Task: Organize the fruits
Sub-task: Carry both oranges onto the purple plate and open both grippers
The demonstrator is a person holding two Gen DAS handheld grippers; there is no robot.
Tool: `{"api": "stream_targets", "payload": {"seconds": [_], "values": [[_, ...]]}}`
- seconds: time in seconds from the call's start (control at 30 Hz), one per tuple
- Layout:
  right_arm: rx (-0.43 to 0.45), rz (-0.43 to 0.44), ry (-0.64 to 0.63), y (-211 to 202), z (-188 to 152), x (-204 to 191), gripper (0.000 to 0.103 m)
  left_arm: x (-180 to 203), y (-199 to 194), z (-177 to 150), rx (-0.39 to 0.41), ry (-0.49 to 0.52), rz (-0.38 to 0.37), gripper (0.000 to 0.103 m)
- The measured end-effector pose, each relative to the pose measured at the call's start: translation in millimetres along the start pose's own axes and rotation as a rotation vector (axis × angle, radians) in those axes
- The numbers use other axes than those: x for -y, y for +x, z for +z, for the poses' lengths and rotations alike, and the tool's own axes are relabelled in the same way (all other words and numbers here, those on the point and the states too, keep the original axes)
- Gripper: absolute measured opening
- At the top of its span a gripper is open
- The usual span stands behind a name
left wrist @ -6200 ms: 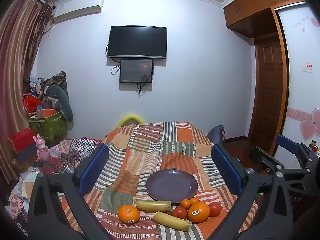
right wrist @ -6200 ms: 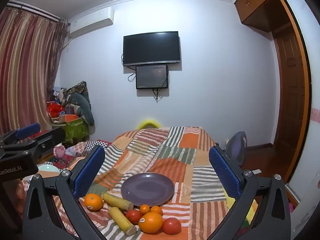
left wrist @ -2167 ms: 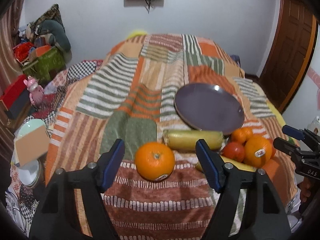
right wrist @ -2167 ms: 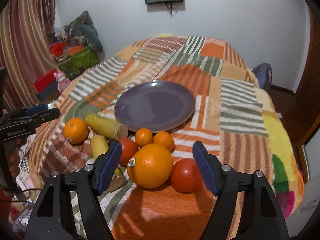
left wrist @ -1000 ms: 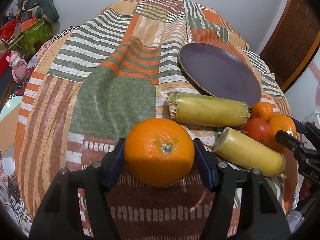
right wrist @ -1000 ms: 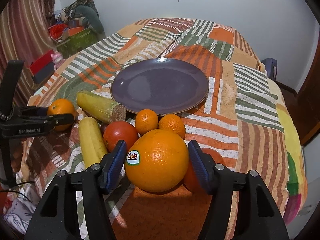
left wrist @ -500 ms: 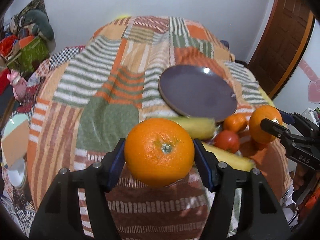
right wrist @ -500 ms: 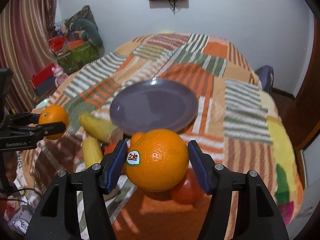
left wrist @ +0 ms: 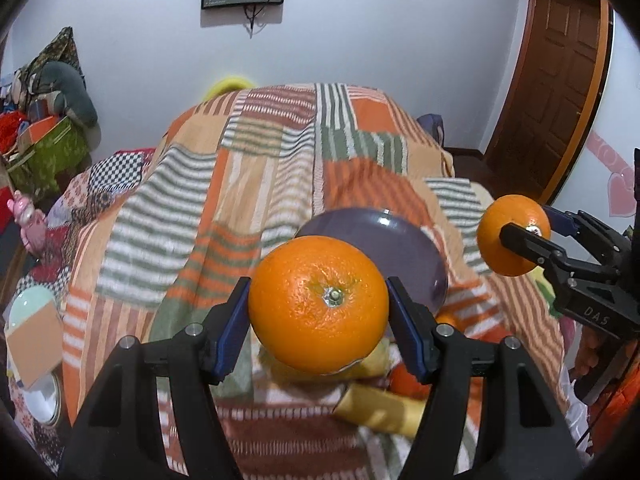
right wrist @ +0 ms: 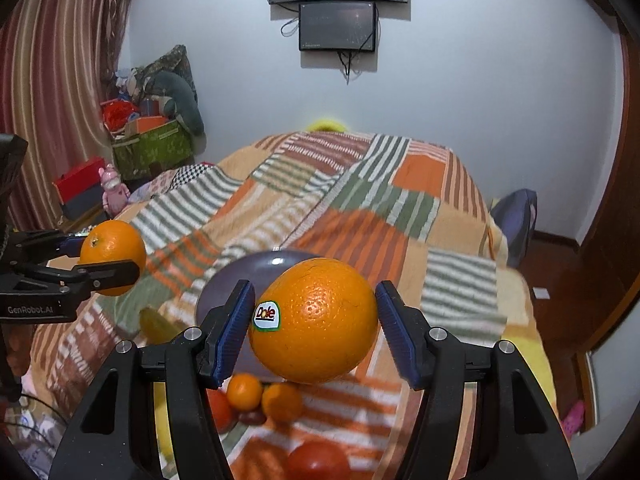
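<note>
You can read three things here. A sticker (right wrist: 267, 315) on the big orange (right wrist: 314, 320) clamped in your right gripper (right wrist: 315, 320) says "Dole". The black body of your left gripper (right wrist: 108, 264), seen from the right wrist camera, carries "GenRobot.AI" in white letters. From the left wrist camera, the body of the right gripper shows the letters "DAS".

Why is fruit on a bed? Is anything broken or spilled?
Nothing looks broken or spilled. The fruit and purple plate sit on a striped blanket, which is unusual. Each tool holds an orange: left tool, right tool.
</note>
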State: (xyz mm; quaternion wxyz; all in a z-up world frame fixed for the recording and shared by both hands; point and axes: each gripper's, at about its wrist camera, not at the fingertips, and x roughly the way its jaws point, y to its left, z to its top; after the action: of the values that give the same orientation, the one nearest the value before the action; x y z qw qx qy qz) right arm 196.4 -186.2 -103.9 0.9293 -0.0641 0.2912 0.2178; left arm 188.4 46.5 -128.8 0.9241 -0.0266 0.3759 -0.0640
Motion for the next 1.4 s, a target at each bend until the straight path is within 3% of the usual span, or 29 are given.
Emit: {"api": "stream_targets", "payload": {"seconds": [0.33, 0.6, 1.27, 1.4], "values": [[0.014, 0.01, -0.031, 28, 20, 7, 0.059, 3, 33, 34, 0.001, -0.001, -0.009, 0.065], [-0.023, 0.039, -0.068, 62, 27, 9, 0.059, -1, 68, 49, -0.031, -0.003, -0.007, 0.065], [-0.259, 0.132, -0.094, 154, 16, 19, 0.059, -4, 169, 45, -0.26, 0.024, -0.07, 0.065], [-0.269, 0.155, -0.08, 158, 16, 23, 0.059, -5, 180, 42, -0.289, 0.025, -0.07, 0.065]]}}
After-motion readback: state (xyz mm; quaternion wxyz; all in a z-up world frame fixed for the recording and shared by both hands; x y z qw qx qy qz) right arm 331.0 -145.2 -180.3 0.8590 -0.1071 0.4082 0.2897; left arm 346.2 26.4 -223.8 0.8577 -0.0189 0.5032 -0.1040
